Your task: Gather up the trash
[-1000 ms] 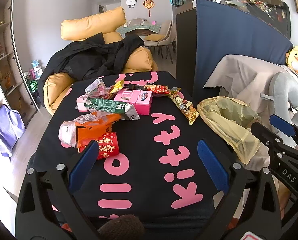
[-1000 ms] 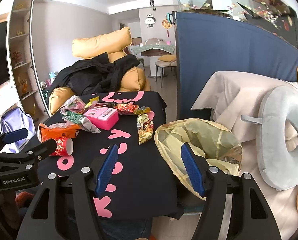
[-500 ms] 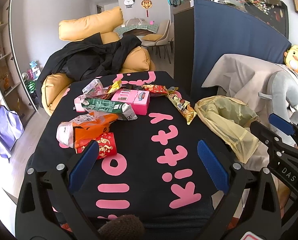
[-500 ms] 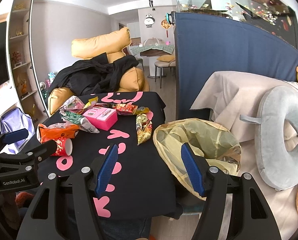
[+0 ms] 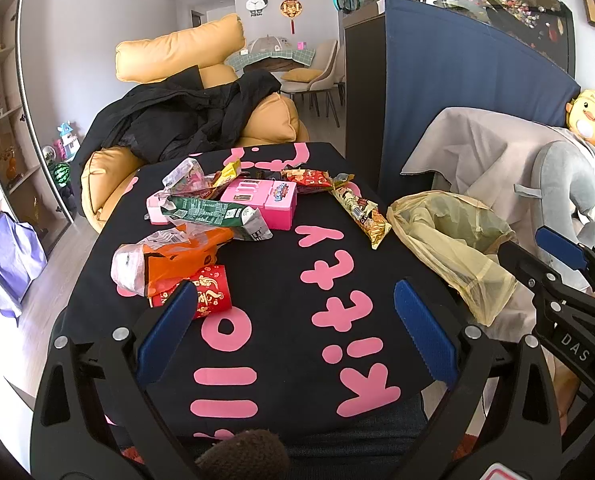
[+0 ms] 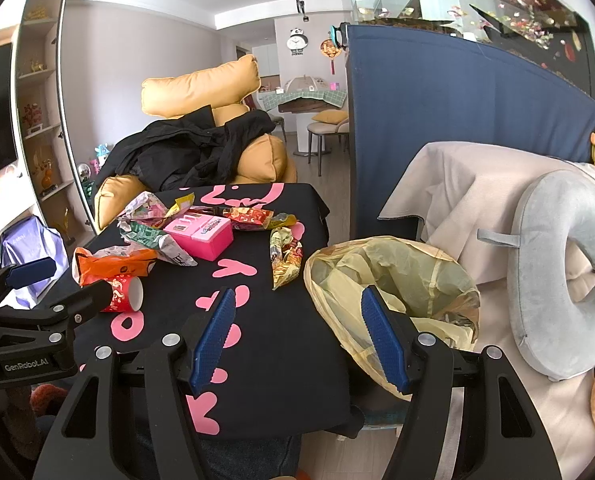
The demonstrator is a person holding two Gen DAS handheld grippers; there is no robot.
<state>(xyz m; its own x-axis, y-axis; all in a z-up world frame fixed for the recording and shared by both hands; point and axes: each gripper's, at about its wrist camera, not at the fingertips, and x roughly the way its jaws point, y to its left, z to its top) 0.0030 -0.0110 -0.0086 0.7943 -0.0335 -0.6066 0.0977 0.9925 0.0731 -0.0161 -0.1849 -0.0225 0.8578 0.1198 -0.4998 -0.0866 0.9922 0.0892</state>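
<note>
Little changed from a second ago: left gripper [image 5: 297,328] drifted a touch nearer the red cup [image 5: 201,290], trash unmoved on the bench [image 5: 281,304]. Both sets of fingers spread apart and empty, right gripper [image 6: 297,336] hovering by the near lip of the yellow bag [image 6: 393,276] at the bench's right edge, wrappers [image 5: 361,216] and orange packet [image 5: 177,256] heaped around the pink box [image 5: 265,200] farther back. Likely trouble: cup lying on its side, apt to roll from a crooked pinch; limp bag mouth apt to fold shut or slip off the edge if nudged, spilling drops onto the floor.
</note>
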